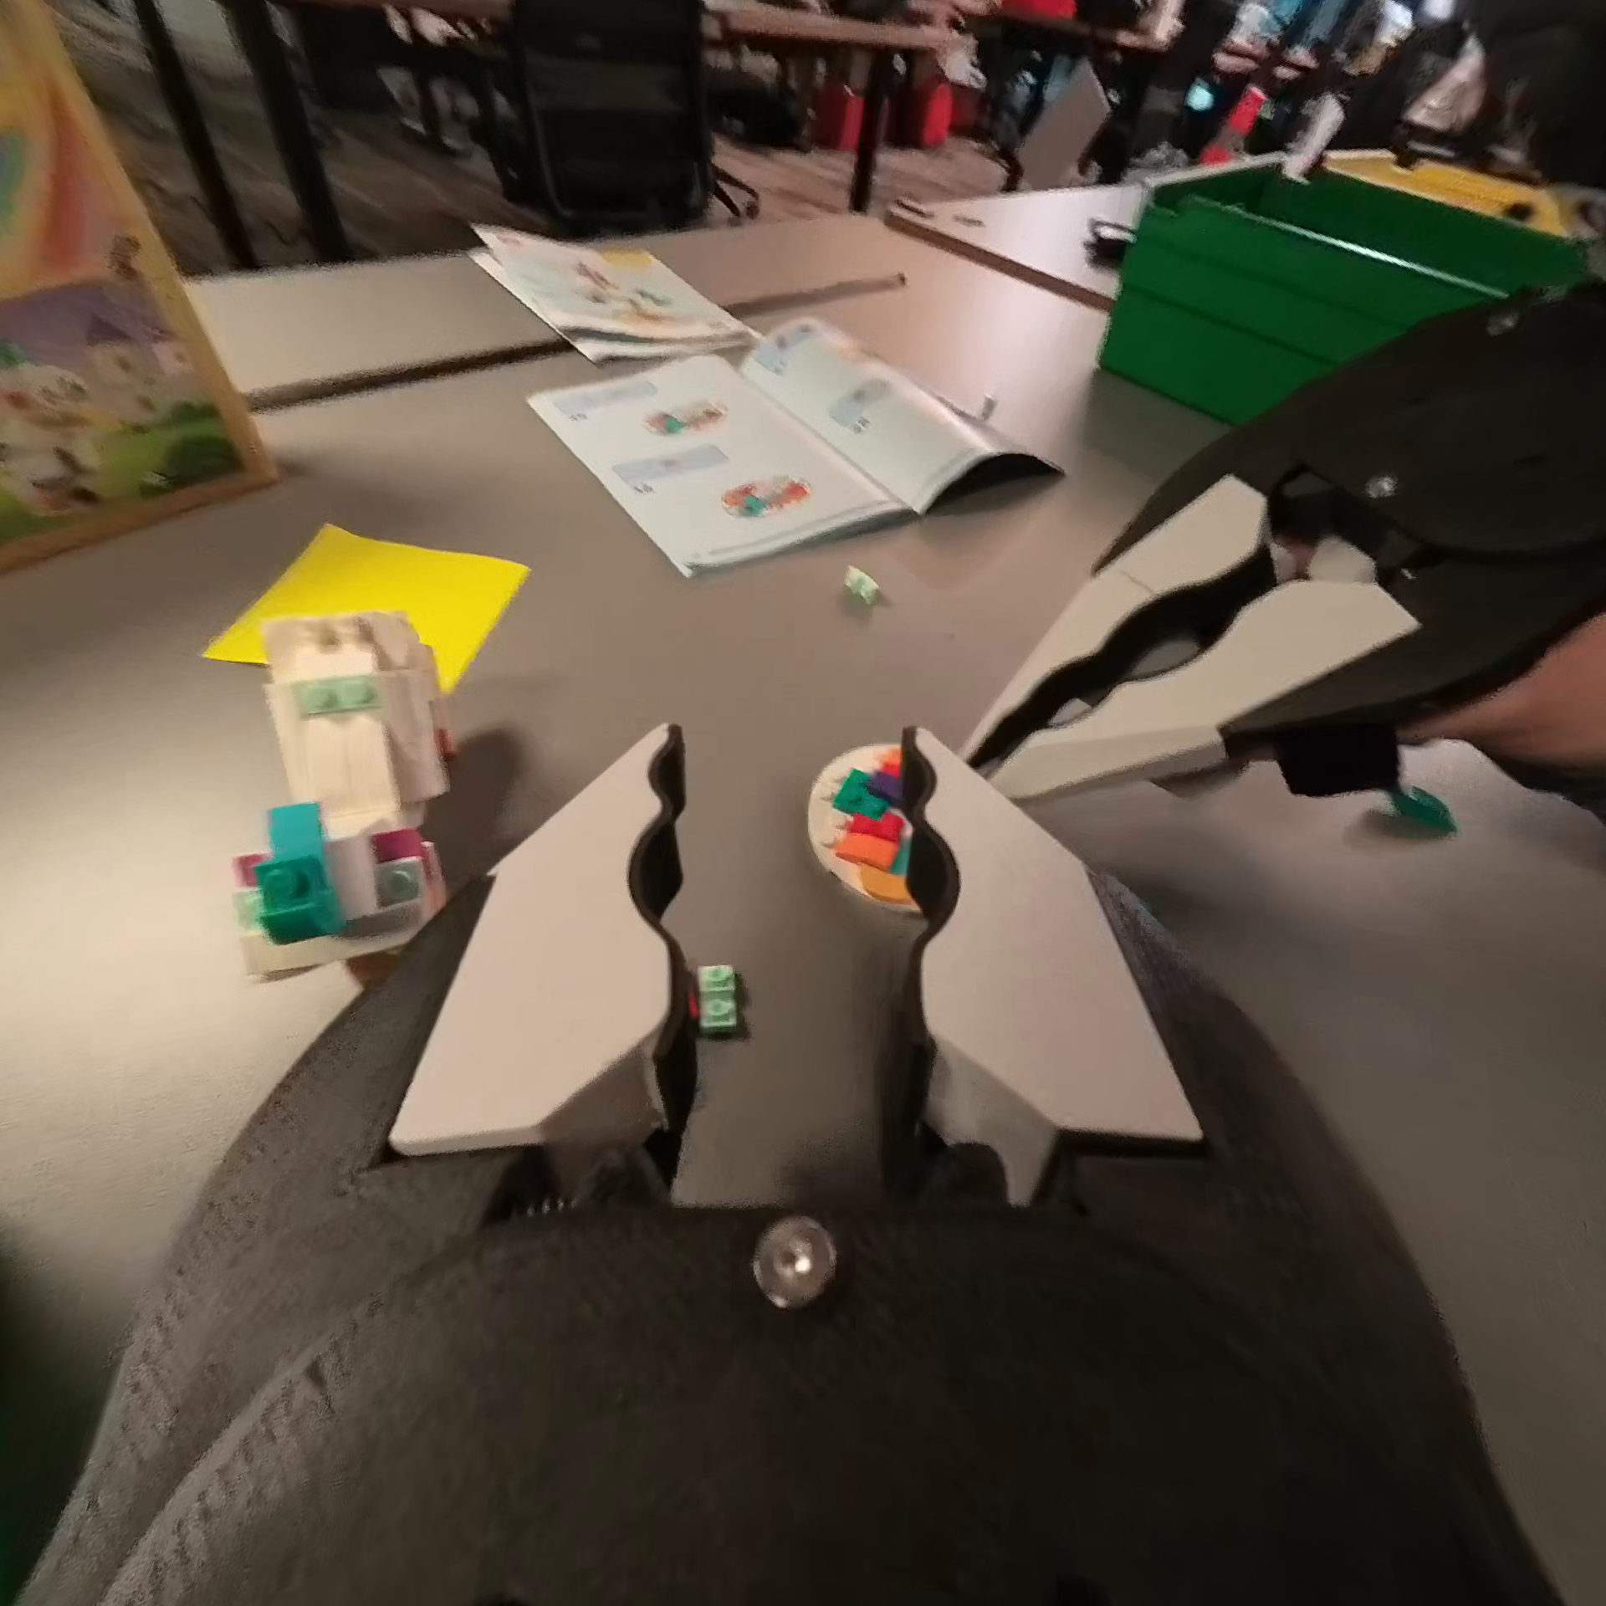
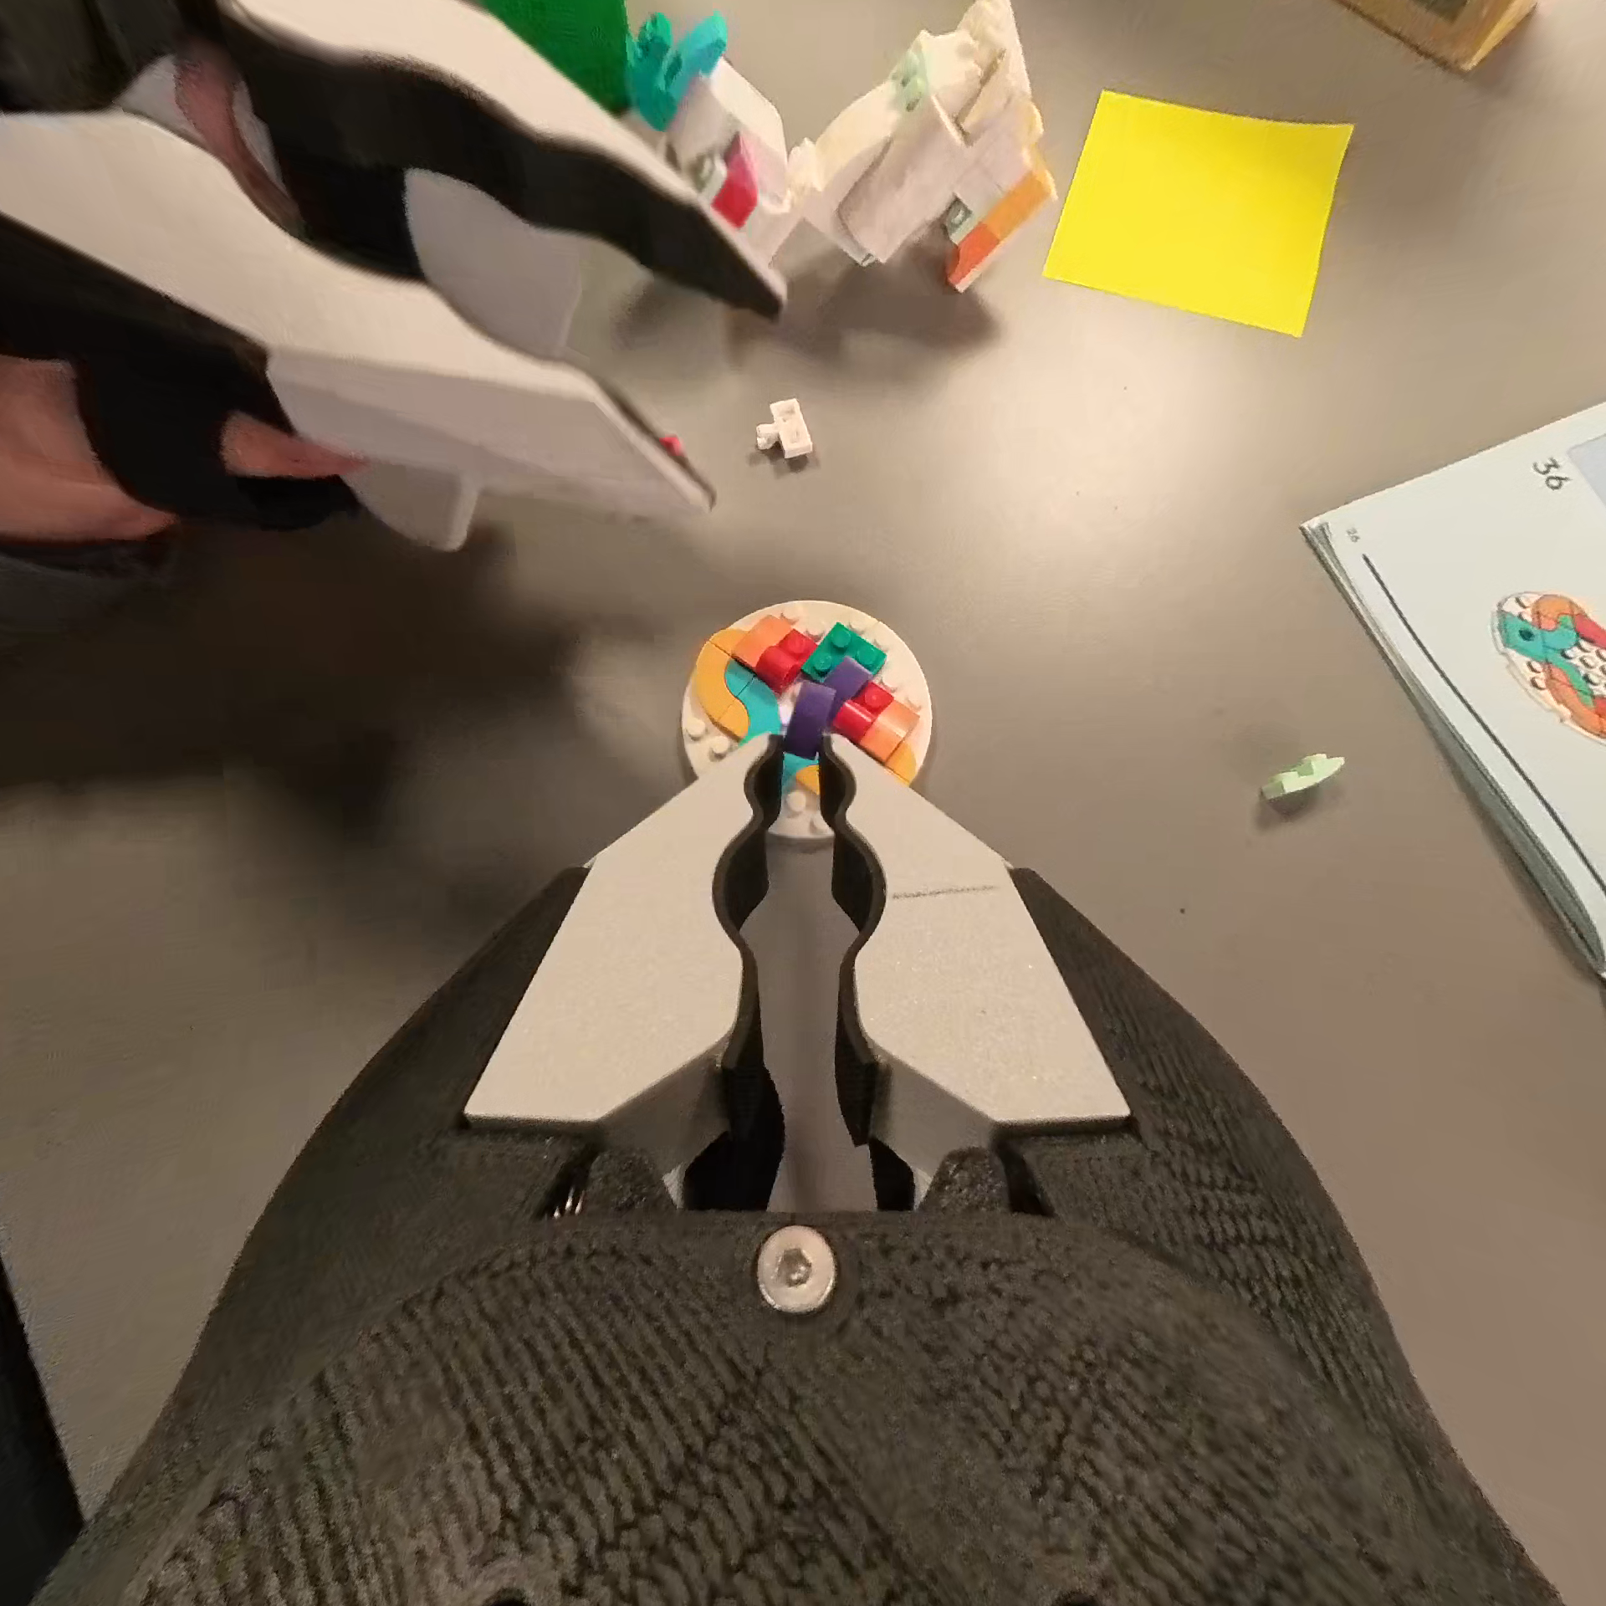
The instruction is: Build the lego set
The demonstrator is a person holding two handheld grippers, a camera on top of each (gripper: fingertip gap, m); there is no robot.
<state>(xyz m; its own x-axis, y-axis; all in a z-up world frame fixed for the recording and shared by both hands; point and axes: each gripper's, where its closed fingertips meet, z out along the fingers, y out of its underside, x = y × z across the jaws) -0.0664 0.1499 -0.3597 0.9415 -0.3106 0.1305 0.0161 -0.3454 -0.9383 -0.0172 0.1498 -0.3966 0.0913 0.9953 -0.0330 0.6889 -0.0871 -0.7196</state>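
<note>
The landmark is the round white studded lego plate (image 2: 912,695) on the grey counter (image 2: 1086,539), half covered with orange, red, green, teal and purple pieces. The right hand-held gripper (image 2: 804,754) sits at the plate's near edge, its tips nearly closed around a small purple curved tile (image 2: 812,714) that stands tilted on the mosaic, so it appears to be grasping that tile. The left hand-held gripper (image 1: 786,752) hovers beside the plate, released and empty; a small pale green two-stud brick (image 1: 720,1001) lies on the counter under it. Beyond the plate stands the white blocky lego model (image 2: 921,165), with a yellow paper square (image 2: 1199,209) next to it and an open instruction booklet (image 2: 1477,695) off to the plate's side.

The plate is not held down. If the right hand-held gripper presses or twists the purple tile off-centre, the plate could likely tip or skate, and the tile may seat crooked or pop neighbouring pieces loose.
</note>
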